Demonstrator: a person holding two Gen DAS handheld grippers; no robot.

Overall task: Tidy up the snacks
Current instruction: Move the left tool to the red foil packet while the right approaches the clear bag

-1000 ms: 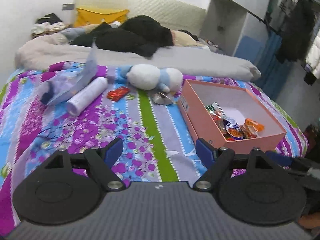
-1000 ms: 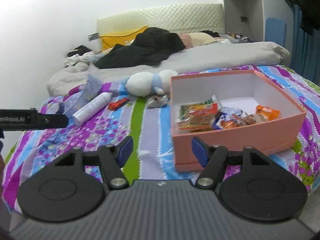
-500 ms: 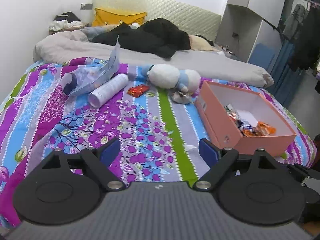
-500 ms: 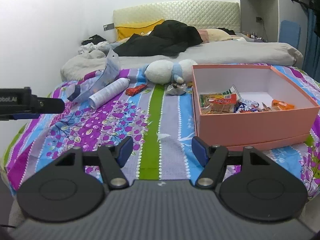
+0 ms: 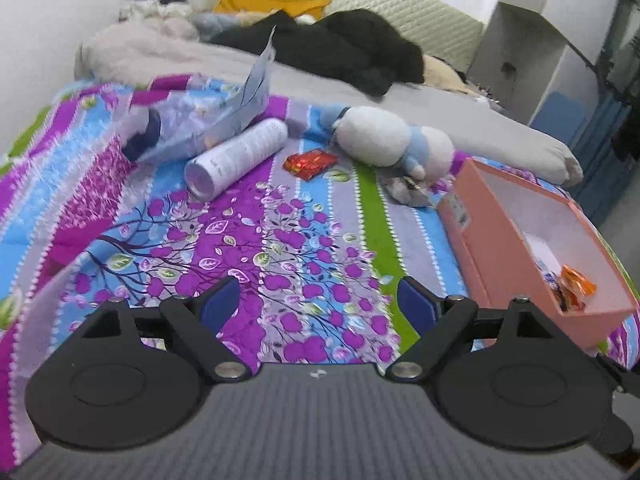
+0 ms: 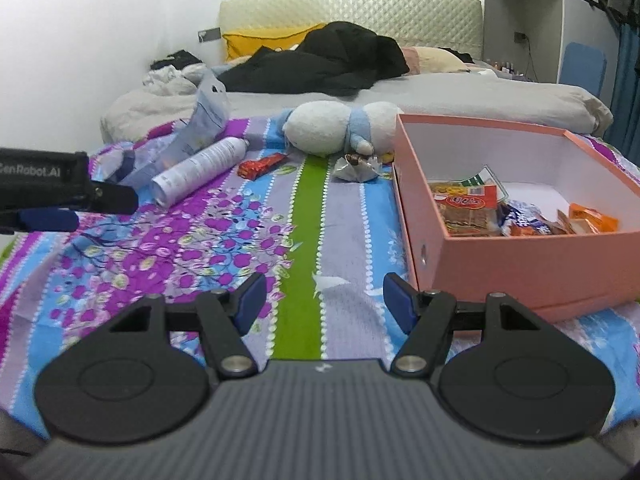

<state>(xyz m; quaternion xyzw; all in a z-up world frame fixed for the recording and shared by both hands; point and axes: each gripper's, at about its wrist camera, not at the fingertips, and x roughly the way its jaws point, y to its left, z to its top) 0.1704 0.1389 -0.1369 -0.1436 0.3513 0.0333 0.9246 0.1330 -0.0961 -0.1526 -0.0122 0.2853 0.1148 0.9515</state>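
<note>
The left gripper is hovering over the purple-flowered striped bedspread with its blue-padded jaws spread wide and nothing between them. The right gripper is hanging with its jaws parted too, a little narrower, gripping nothing, only bedspread showing in the gap.

The open salmon-pink cardboard box is sitting on the right side of the bed, just beyond the right gripper's right finger, with several crinkly orange and red snack packets lying inside against its near wall. A small red foil snack packet is lying loose on the bedspread, between a white cylindrical spray can and a white and blue plush toy. A crumpled silvery wrapper is resting just in front of the toy, near the box's far corner.

A broad stretch of bare bedspread is lying open between both grippers and the loose packet.
</note>
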